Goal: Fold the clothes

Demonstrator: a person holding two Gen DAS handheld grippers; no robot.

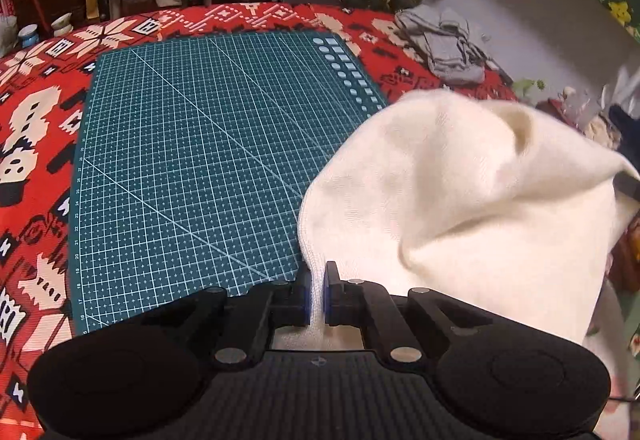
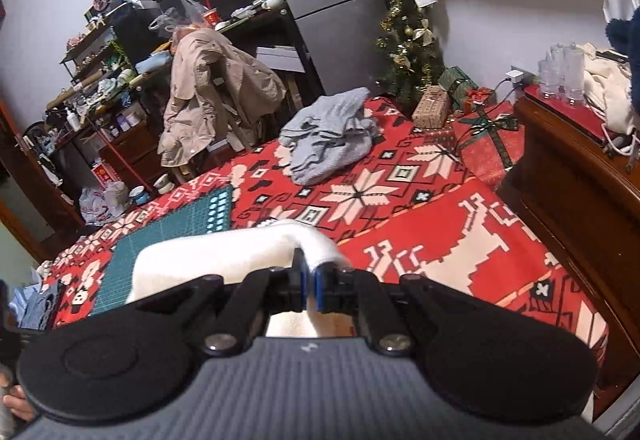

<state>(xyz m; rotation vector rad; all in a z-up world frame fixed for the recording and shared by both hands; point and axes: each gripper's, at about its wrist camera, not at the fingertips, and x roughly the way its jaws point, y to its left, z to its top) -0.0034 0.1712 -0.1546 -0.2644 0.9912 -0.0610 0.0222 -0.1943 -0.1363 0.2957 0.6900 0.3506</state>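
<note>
A cream-white knit garment (image 1: 460, 192) hangs bunched in the air over the right edge of the green cutting mat (image 1: 200, 160). My left gripper (image 1: 318, 280) is shut on its ribbed edge. In the right wrist view the same white garment (image 2: 224, 252) stretches leftward from my right gripper (image 2: 310, 272), which is shut on another part of it. A crumpled grey garment (image 1: 444, 44) lies further back on the red patterned blanket (image 1: 36, 144); the right wrist view shows this grey garment (image 2: 332, 128) too.
Wrapped gift boxes (image 2: 488, 148) and a small decorated tree (image 2: 408, 40) stand at the blanket's far side. A dark wooden cabinet (image 2: 580, 176) borders it on the right. A beige coat (image 2: 208, 92) hangs over a chair beyond the far edge.
</note>
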